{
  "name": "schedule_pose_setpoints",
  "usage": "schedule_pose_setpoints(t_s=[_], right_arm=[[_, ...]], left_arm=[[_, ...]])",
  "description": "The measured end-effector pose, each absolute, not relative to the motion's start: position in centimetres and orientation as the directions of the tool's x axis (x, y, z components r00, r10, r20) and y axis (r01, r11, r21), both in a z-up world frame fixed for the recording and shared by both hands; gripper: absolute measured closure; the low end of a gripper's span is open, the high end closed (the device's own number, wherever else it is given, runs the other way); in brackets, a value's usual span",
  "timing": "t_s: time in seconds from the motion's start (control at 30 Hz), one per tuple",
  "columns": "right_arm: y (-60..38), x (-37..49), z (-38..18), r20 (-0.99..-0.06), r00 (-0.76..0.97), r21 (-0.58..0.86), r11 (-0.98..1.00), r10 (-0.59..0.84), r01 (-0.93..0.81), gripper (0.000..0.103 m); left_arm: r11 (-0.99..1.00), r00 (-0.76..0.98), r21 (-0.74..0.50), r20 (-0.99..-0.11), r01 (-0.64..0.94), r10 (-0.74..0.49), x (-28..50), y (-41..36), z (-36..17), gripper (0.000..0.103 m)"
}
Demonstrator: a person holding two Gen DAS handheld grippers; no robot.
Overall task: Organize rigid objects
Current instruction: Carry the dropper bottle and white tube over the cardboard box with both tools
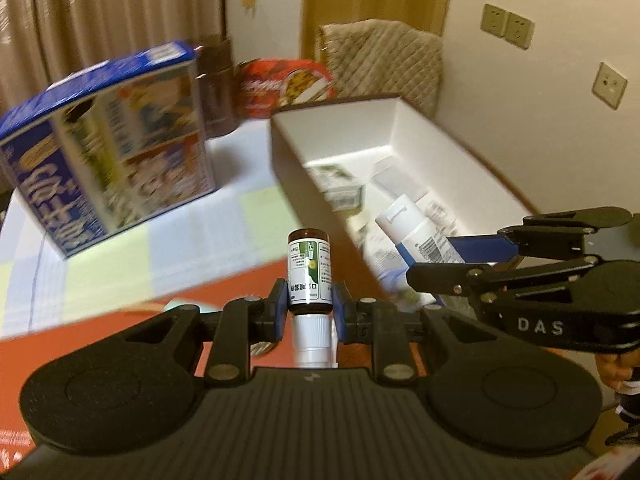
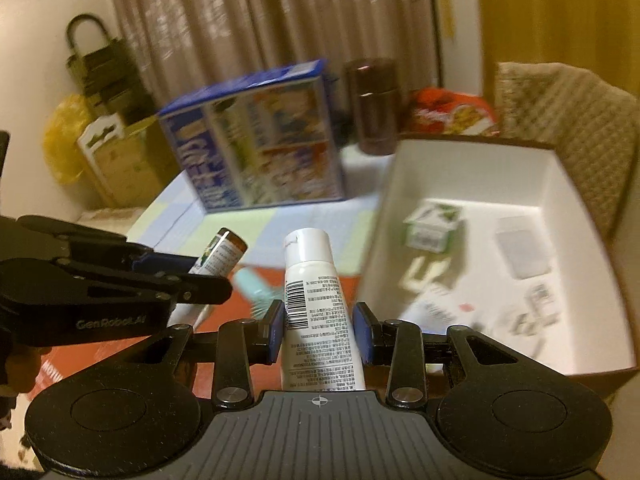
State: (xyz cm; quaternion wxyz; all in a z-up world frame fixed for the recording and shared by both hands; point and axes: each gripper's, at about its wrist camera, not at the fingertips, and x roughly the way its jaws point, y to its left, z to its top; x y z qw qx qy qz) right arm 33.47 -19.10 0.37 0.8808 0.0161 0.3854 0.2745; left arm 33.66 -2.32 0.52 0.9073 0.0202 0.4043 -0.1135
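Observation:
My left gripper [image 1: 310, 312] is shut on a small brown bottle [image 1: 309, 268] with a white cap toward me and a green-and-white label; the bottle is lifted above the table. My right gripper [image 2: 320, 328] is shut on a white tube [image 2: 316, 304] with a barcode and fine print. Each gripper shows in the other's view: the right gripper [image 1: 472, 256] with the white tube [image 1: 416, 232] at the right, the left gripper [image 2: 192, 276] with the brown bottle [image 2: 220, 256] at the left. An open white box [image 2: 472, 176] holding several small packages lies ahead to the right.
A large blue printed carton [image 1: 116, 144] stands on the pale checkered tablecloth [image 1: 168, 248]. Behind it are a dark brown jar [image 2: 374, 104] and a red snack packet [image 2: 452, 116]. A red surface [image 1: 100, 336] lies below the grippers. A quilted chair back [image 1: 384, 56], curtains and wall sockets are behind.

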Motion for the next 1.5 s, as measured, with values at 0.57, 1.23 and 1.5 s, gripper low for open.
schedule_pose_setpoints(t_s=[0.57,1.23,1.5], right_arm=[[-28.3,40.8,0.9,-0.671,0.622,0.212,0.908,0.404,-0.361,0.070],[-30.7,49.3,-3.2,-0.726,0.577,0.225,0.922,0.374,-0.314,0.070],[-31.1,51.7,-4.8,-0.744,0.555,0.231,0.923,0.371,-0.307,0.070]], left_arm=[[0.955,0.616,-0.100,-0.744,0.279,-0.258,42.1,-11.3,-0.1,0.084],[0.960,0.556,-0.104,-0.796,0.261,-0.238,51.2,-14.6,-3.8,0.084],[0.963,0.530,-0.113,-0.816,0.245,-0.230,54.0,-14.8,-5.5,0.084]])
